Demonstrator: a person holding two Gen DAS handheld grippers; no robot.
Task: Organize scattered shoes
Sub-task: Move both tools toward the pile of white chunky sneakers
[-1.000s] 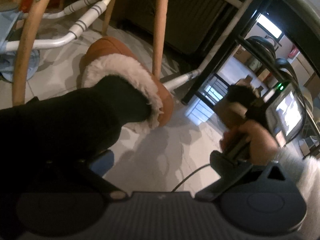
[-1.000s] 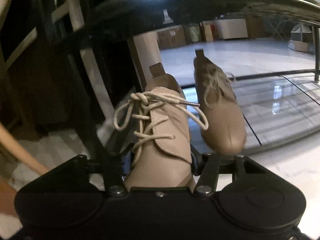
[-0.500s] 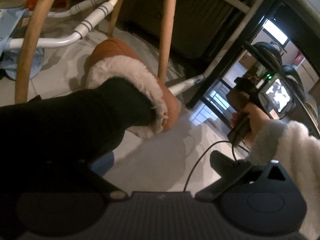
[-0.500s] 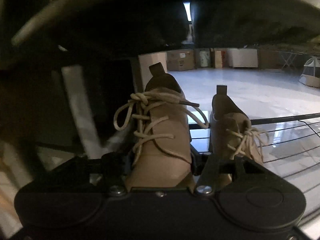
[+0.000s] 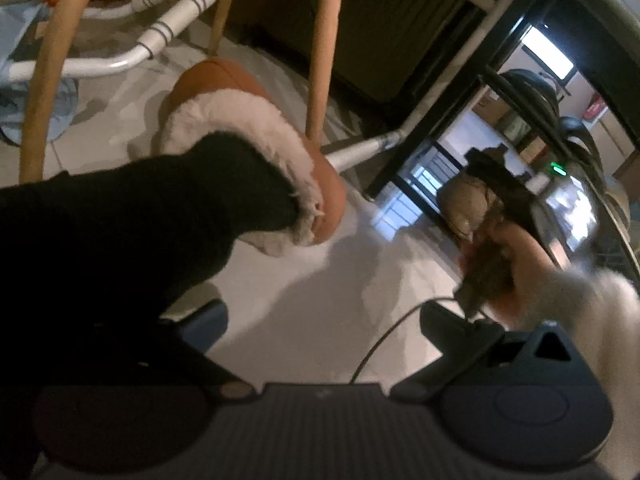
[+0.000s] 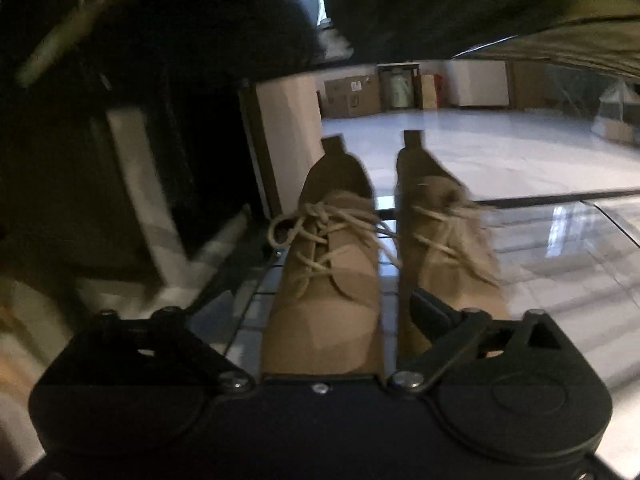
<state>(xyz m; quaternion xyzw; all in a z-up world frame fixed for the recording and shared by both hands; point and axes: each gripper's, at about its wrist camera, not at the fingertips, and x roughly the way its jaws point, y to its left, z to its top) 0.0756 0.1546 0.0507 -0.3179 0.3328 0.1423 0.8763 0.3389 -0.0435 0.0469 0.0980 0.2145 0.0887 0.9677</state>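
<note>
In the right wrist view two tan lace-up shoes stand side by side on a black wire rack shelf (image 6: 248,292). The left shoe (image 6: 332,280) lies between the spread fingers of my right gripper (image 6: 320,320); the right shoe (image 6: 444,248) stands beside it. The right gripper is open and touches neither. In the left wrist view a brown slipper with white fur lining (image 5: 256,148) lies on the pale floor. A dark, out-of-focus shape (image 5: 120,240) covers my left gripper's left finger; its right finger (image 5: 452,328) shows. The right hand with its gripper (image 5: 496,248) is at the rack.
Wooden chair legs (image 5: 324,48) and white tube frames (image 5: 168,28) stand behind the slipper. The black shoe rack frame (image 5: 440,112) is at right, with dark shoes on an upper shelf (image 5: 536,92). A cable (image 5: 384,352) trails over the floor.
The right gripper has opened and drawn back from the left tan shoe, which now rests on the rack shelf beside its pair. The left view has shifted slightly.
</note>
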